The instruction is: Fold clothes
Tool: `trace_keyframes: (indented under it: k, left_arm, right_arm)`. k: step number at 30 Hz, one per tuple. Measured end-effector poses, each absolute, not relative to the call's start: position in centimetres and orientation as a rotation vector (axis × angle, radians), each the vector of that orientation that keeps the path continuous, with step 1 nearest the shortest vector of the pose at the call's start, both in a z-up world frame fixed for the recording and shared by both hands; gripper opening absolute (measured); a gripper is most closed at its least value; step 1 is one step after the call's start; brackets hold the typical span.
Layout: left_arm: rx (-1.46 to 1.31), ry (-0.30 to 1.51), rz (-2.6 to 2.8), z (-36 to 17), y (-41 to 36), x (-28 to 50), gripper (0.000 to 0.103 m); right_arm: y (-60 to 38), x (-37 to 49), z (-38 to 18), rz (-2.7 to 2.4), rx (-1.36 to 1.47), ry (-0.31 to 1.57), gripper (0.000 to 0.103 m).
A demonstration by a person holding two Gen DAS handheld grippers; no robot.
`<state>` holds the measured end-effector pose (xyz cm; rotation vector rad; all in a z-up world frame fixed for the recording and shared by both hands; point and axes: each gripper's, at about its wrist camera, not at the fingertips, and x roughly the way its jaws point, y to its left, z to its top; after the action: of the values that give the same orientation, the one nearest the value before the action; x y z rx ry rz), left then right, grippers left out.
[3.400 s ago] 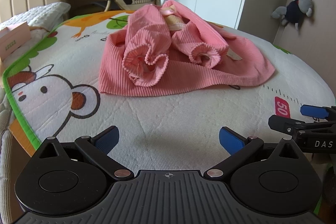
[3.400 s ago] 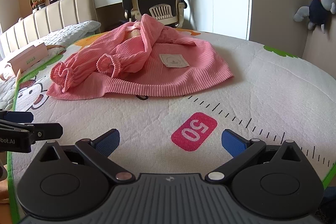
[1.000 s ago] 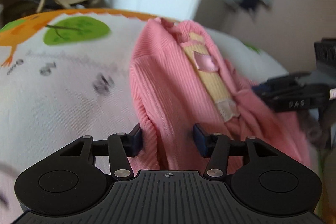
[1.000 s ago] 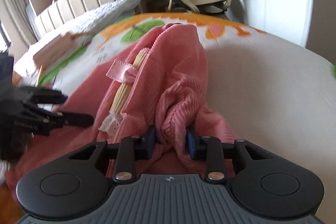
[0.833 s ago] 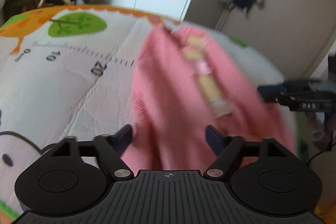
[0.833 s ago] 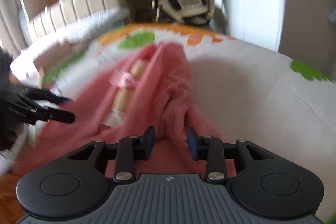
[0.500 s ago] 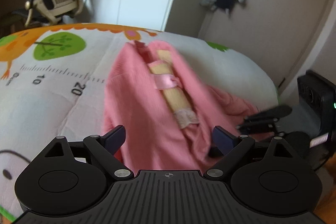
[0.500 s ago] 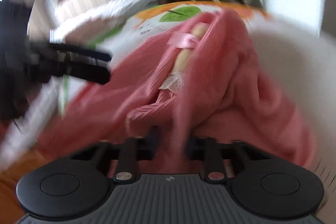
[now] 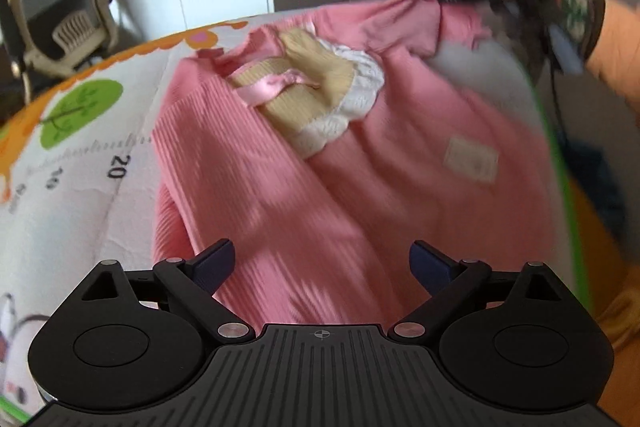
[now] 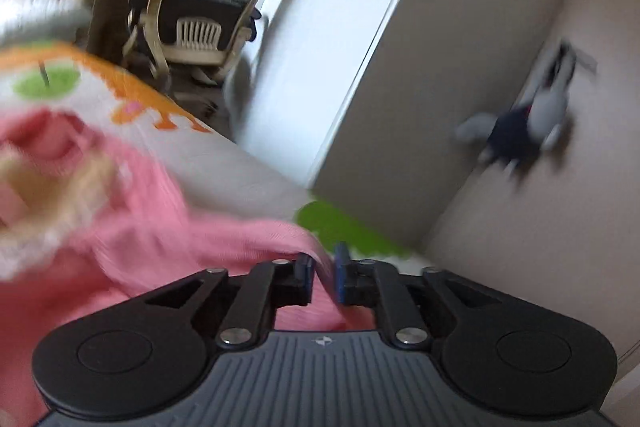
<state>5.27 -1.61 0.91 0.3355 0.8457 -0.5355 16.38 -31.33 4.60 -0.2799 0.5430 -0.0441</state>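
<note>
I see pink ribbed top spread on printed mat, cream lace collar up. My left gripper gapes empty above it. Right gripper pinches its edge; only left view shows my sleeve.

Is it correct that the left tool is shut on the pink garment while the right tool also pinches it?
Not quite. The left tool is open above the pink garment, as the left wrist view shows. The right tool does pinch it.

Garment on mat
</note>
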Motion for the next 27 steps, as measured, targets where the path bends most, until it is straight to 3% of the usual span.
trace_keyframes:
  k: [1, 2, 3, 4, 6, 7, 14, 21, 25, 27]
  left_arm:
    - [0.36, 0.844, -0.524, 0.6, -1.6, 5.2, 0.096]
    - [0.376, 0.84, -0.521, 0.3, -1.6, 5.1, 0.085]
    - [0.395, 0.831, -0.518, 0.1, -1.5, 5.2, 0.071]
    - [0.416, 0.823, -0.505, -0.1, -1.3, 5.4, 0.045]
    - [0.392, 0.816, -0.492, 0.2, -0.4, 6.5, 0.026]
    - [0.353, 0.818, -0.488, 0.7, 0.2, 7.1, 0.01]
    - [0.303, 0.616, -0.172, 6.0, 7.1, 11.9, 0.005]
    - [0.267, 0.601, 0.176, 4.3, 16.8, 17.1, 0.005]
    - [0.2, 0.633, 0.181, 2.4, 19.1, 17.9, 0.005]
    - [0.156, 0.622, 0.138, 2.6, 19.4, 17.6, 0.005]
  right_arm:
    - [-31.2, 16.0, 4.9, -0.011, -0.222, 0.536, 0.026]
    - [-31.0, 15.7, 5.3, 0.024, -0.164, 0.529, 0.03]
    - [-30.9, 15.3, 5.7, 0.067, -0.102, 0.522, 0.037]
    - [-30.9, 14.9, 6.1, 0.115, -0.038, 0.521, 0.041]
    - [-31.4, 13.8, 6.5, 0.225, 0.081, 0.528, 0.052]
    - [-30.9, 13.5, 6.5, 0.293, 0.137, 0.543, 0.057]
    - [-24.0, 13.8, 1.7, 0.54, 0.191, 0.747, 0.068]
    - [-21.7, 13.7, -0.8, 0.597, 0.155, 0.834, 0.103]
    - [-20.6, 13.2, 0.6, 0.584, 0.044, 0.839, 0.102]
    - [-21.7, 12.7, 2.6, 0.555, 0.024, 0.771, 0.097]
